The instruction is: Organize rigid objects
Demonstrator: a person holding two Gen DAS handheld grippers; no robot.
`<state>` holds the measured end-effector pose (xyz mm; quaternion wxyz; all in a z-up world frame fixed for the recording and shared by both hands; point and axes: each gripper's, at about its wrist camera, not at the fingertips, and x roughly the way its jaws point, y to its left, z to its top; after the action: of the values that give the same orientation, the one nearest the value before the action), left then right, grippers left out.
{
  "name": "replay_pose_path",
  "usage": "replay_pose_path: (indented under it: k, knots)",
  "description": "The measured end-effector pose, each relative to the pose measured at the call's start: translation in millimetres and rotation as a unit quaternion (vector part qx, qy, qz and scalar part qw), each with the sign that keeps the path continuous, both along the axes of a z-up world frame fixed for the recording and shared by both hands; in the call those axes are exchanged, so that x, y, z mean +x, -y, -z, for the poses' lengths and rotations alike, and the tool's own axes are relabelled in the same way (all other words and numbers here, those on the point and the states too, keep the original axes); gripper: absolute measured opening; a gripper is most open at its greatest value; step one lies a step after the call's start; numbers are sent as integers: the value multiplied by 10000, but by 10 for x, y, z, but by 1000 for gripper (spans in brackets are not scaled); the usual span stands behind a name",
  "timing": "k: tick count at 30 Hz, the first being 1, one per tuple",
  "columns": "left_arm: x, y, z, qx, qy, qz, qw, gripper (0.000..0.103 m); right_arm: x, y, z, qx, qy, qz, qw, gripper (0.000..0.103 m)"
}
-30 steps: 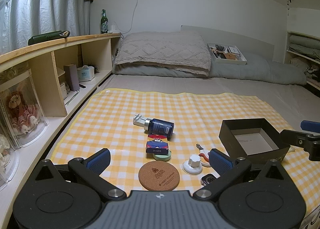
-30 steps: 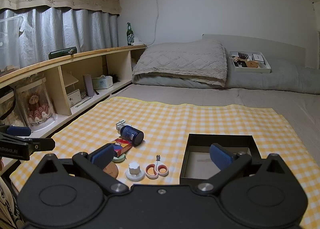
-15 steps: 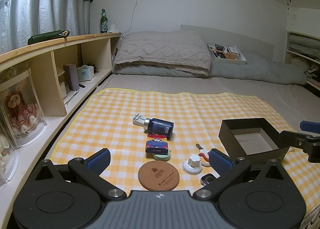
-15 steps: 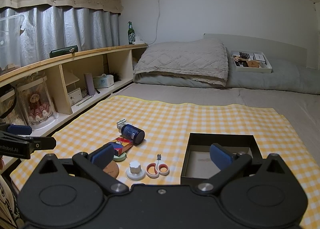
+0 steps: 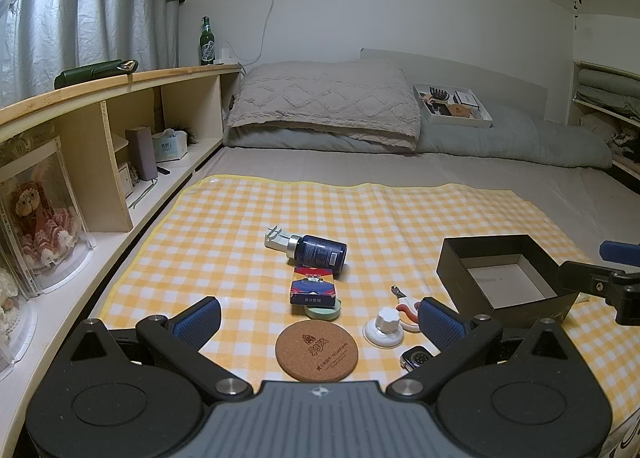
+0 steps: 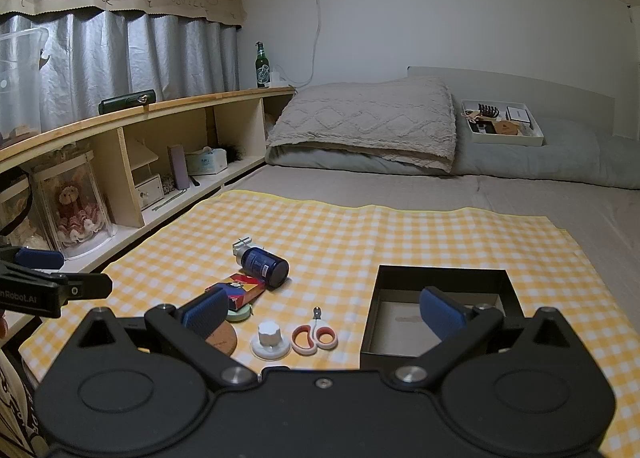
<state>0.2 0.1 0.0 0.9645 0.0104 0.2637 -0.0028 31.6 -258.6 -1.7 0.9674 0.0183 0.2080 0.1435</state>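
On the yellow checked cloth [image 5: 360,213] lie a dark blue bottle [image 5: 316,252] on its side, a red and blue card box [image 5: 313,288] resting on a green disc [image 5: 323,310], a cork coaster [image 5: 317,350], a white knob [image 5: 385,325], small red-handled scissors [image 6: 314,332] and a smartwatch [image 5: 416,358]. An open black box [image 5: 504,278] stands to the right. My left gripper [image 5: 318,316] hovers open above the coaster. My right gripper [image 6: 322,308] is open over the scissors and the black box [image 6: 440,310], holding nothing.
A wooden shelf unit [image 5: 100,129] with a doll case, tissue box and green bottle [image 5: 207,41] runs along the left. A pillow [image 5: 328,101] and a white tray [image 5: 452,103] of small items lie at the bed's head. Grey mattress surrounds the cloth.
The right wrist view has shifted slightly, with the objects drifting a little right and up. The left gripper has barely moved; nothing was grasped.
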Motion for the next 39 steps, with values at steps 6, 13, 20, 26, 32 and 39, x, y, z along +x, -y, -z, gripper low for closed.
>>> replay_pose_path:
  k: [6,13,20,26,32,39]
  knots:
    - [0,0,0,-2,-2,3,10000,103,0,-5,7,-4,-3,1,10000,103]
    - [-1,1,0,-1,-4,3,10000,103,-1,-5,3,-7,-5,6,10000,103]
    - [1,0,1,-2,-8,2,10000,103,-2,-6,5,-5,-7,3,10000,103]
    - [1,0,0,-2,-9,1,10000,103,-2,-8,3,-8,-8,7,10000,103]
    - [1,0,0,-2,-11,1,10000,103,-2,-9,0,-11,-10,3,10000,103]
    - [1,-2,-1,12,3,-8,10000,103,-10,-19,1,-7,66,0,10000,103]
